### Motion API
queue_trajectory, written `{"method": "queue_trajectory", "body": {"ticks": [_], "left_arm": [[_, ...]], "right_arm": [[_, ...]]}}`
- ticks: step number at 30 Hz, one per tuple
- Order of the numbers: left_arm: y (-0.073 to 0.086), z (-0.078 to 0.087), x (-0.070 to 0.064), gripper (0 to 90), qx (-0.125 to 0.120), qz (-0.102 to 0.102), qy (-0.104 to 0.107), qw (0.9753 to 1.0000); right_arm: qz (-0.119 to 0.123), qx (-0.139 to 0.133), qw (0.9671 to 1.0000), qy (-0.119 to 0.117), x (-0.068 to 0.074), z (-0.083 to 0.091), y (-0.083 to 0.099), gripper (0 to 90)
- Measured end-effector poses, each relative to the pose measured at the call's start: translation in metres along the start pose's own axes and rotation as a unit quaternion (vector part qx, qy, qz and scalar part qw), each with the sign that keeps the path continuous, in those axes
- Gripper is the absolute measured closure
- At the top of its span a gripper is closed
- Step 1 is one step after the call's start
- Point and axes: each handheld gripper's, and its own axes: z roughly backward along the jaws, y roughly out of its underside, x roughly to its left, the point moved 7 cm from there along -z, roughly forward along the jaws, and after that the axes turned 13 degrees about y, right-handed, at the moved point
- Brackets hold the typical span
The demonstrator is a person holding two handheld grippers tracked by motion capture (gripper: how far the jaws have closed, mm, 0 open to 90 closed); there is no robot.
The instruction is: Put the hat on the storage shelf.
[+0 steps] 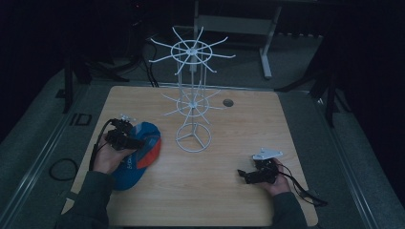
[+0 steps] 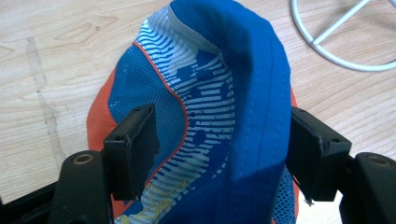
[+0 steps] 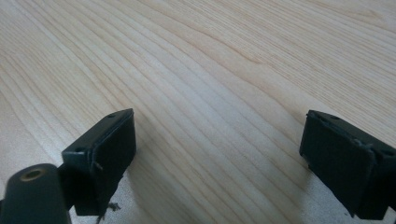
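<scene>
A blue cap with orange trim and a white striped panel lies on the wooden table at the left. My left gripper hovers over the cap and is open. In the left gripper view the cap bulges up between the wide-spread jaws of this gripper, and a blue fold lies against the right jaw. My right gripper rests low at the right front of the table. It is open, with only bare wood between its jaws.
A white wire rack with two tiers of radiating hooks stands at the table's centre back. Its ring base lies just right of the cap. A small round grommet sits in the tabletop behind it. Dark floor surrounds the table.
</scene>
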Motion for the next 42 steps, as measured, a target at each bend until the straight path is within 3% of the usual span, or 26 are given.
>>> {"method": "queue_trajectory", "body": {"ticks": [8,14,19,21,42], "left_arm": [[0.004,-0.010,0.003,35.5,0.021,0.009,-0.003,0.9997],[0.009,-0.011,0.006,59.7,0.035,0.016,-0.006,0.9992],[0.009,-0.007,0.007,82.0,0.047,0.008,-0.028,0.9985],[0.009,-0.006,0.007,86.0,0.046,0.005,-0.031,0.9985],[0.003,0.018,0.004,88.1,0.015,-0.014,-0.034,0.9992]], "right_arm": [[-0.001,0.000,1.0000,0.000,0.000,0.000,0.000,10.4],[-0.001,0.000,1.0000,0.000,0.000,0.000,0.000,10.4],[-0.001,0.000,1.0000,0.000,0.000,0.000,0.000,10.4],[-0.001,0.000,1.0000,0.000,0.000,0.000,0.000,10.4],[-0.001,0.000,1.0000,0.000,0.000,0.000,0.000,10.4]]}}
